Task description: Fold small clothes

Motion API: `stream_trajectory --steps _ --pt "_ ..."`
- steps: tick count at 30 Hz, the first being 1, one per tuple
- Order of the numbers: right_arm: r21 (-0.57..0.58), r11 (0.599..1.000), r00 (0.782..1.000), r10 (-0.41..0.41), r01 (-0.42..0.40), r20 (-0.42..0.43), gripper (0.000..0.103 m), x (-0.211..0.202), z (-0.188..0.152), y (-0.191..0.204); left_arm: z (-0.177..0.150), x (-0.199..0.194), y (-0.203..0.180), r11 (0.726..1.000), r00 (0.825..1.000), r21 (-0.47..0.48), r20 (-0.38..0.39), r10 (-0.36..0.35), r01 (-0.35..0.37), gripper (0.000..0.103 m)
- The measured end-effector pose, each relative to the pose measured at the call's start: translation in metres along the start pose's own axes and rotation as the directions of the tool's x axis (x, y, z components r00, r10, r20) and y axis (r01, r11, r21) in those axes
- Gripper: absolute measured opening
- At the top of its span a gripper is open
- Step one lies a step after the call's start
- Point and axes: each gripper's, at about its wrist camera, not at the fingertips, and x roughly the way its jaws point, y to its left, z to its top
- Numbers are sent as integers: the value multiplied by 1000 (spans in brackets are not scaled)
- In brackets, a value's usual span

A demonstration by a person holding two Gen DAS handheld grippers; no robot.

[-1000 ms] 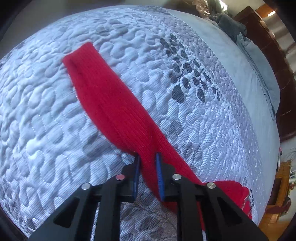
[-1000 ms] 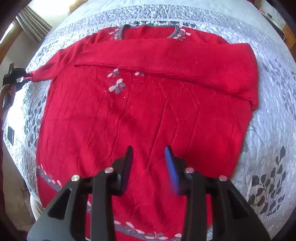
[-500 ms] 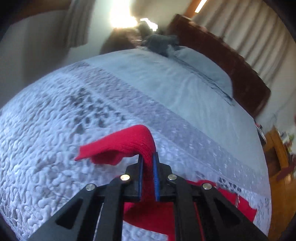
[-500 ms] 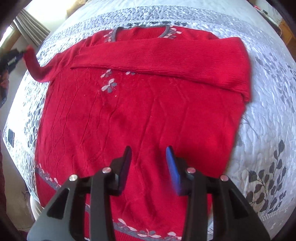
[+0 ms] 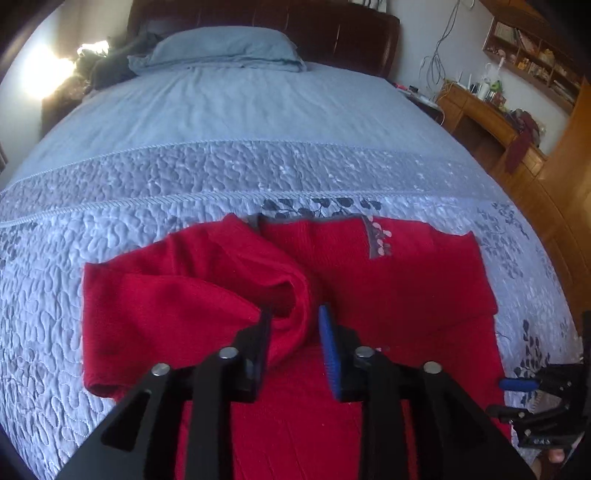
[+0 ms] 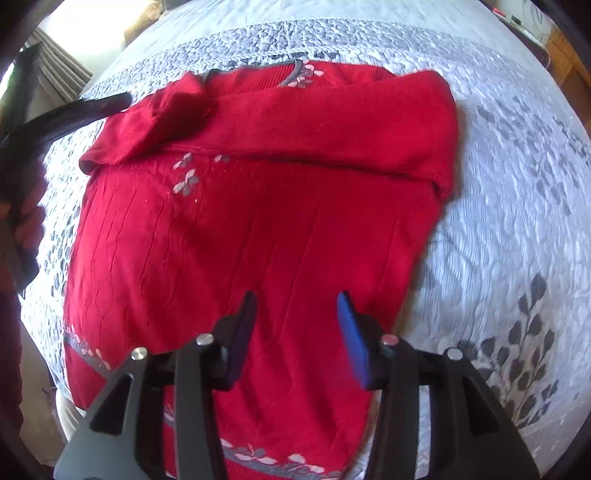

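A red knitted sweater [image 6: 258, 240] with a grey neckline and flower stitching lies flat on the quilted bedspread [image 6: 498, 184]. Its right sleeve [image 6: 351, 125] is folded across the chest. The other sleeve [image 5: 184, 306] lies doubled over onto the chest, and its rolled end sits between the jaws of my left gripper [image 5: 295, 319]. Those jaws are opening, with a gap beside the blue pad. My right gripper [image 6: 297, 306] hovers over the sweater's lower body. Its jaws are opening too, with nothing between them. The right gripper [image 5: 532, 387] also shows at the left wrist view's right edge.
A blue pillow [image 5: 221, 48] and a dark headboard [image 5: 258, 18] are at the far end of the bed. A wooden desk [image 5: 480, 114] with clutter stands to the right. The bed's edge [image 6: 51, 369] runs along the sweater's hem side.
My left gripper swung the sleeve from its outstretched place on the quilt over onto the sweater's chest, and its jaws have parted. The right gripper's jaws stand a little wider.
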Motion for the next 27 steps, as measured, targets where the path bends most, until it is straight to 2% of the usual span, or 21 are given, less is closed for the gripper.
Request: stream_trajectory --steps 1,3,5,7,8,11,15,18,20,22,23,26,27 --pt "-8 1000 1000 2 -2 5 46 -1 4 2 -1 -13 9 1000 1000 -12 25 -4 4 47" --pt "-21 1000 1000 23 -23 21 46 -3 20 11 -3 -39 36 997 996 -38 63 67 -65 48" --pt "-50 997 997 58 -55 48 46 -2 47 29 -2 -50 70 985 985 -81 60 160 -155 48" --pt "-68 995 995 83 -79 61 46 4 75 46 -3 -47 106 958 969 -152 6 246 -243 46" --pt "-74 993 994 93 -89 64 46 9 92 55 -5 -46 120 950 966 -180 -12 258 -256 46" --pt "-110 993 994 49 -38 93 46 20 138 76 -11 -35 153 912 940 -231 -88 329 -340 46" --pt "-163 986 997 54 -44 56 46 49 208 117 -17 -21 169 902 939 -263 -131 317 -341 46" --pt "-162 987 1000 19 -16 14 46 79 248 133 -8 -5 169 905 942 -269 -152 299 -331 46" --pt "-161 987 1000 5 -8 -19 46 97 267 142 -3 5 172 897 935 -274 -186 304 -346 46" --pt "-182 983 998 -28 18 -49 46 113 276 150 4 16 174 886 918 -263 -218 331 -382 46" --pt "-205 977 996 -76 64 -53 46 124 282 157 7 22 175 885 913 -254 -231 336 -389 47" --pt "-238 960 984 -165 147 -60 44 144 288 165 11 37 181 883 906 -253 -264 331 -396 47" --pt "-233 960 983 -173 154 -62 42 147 289 163 11 40 183 883 907 -258 -267 325 -392 47"
